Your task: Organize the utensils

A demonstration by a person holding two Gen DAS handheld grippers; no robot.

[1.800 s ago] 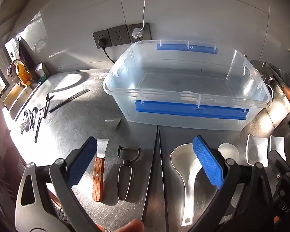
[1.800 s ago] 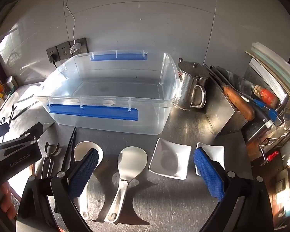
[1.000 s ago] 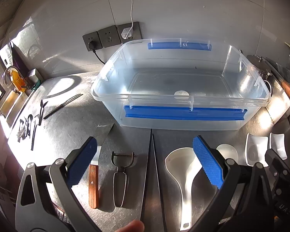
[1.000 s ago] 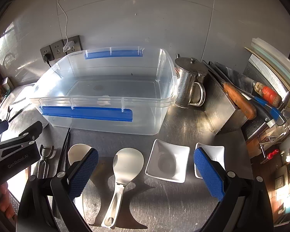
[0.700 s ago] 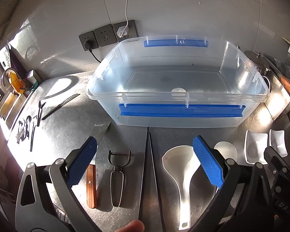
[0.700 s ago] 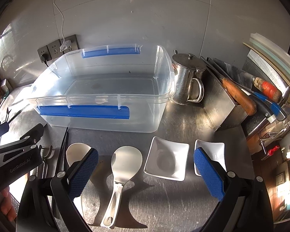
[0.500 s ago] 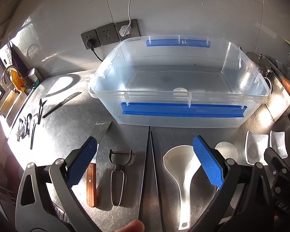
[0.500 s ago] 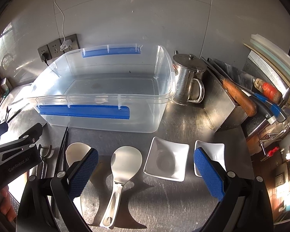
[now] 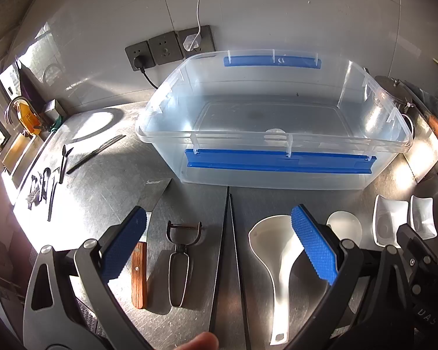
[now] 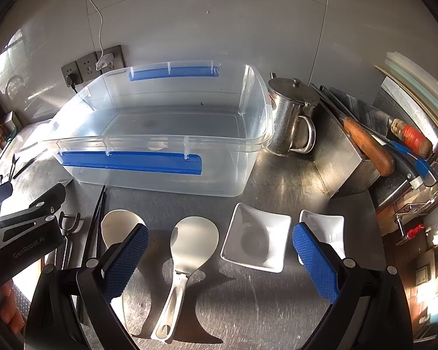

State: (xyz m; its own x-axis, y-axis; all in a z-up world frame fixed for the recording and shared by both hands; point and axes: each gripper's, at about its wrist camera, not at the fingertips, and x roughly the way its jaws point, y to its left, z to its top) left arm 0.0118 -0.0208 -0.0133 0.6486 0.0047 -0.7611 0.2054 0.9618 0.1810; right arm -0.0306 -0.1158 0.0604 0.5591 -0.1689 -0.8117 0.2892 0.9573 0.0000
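I am looking down two wrist views at a steel surface [image 9: 108, 180] in a kitchen. A clear bin [image 9: 273, 143] with blue latches is filling the upper middle of both frames, and it is sitting empty.

My left tongs [image 9: 219, 248] are hanging spread wide, pinching nothing. Low in that frame, from left to right, are lying a wooden-handled blade [image 9: 139, 274], a peeler [image 9: 180, 265], dark chopsticks [image 9: 229, 262] and a white ladle [image 9: 277, 262]. More cutlery [image 9: 48, 183] is lying far off at the left edge.

My right tongs [image 10: 220, 258] are also hanging spread wide and empty. A rice paddle [image 10: 189, 248] is lying between their tips at lower centre, its handle pointing toward me. Two white dishes [image 10: 257, 236] are sitting to its right, and a steel pot [image 10: 290, 116] is standing beside the bin at upper right.

Nothing is in the bin, so I am judging this the first pick. To do it well, I am planning to lower the right tongs straight onto the paddle's handle, crosswise to it, closing only once both pads are flanking it. The handle is looking slick and flat to the steel, so a shallow pinch may slip. I am also keeping the two tongs apart, since they are working close together.
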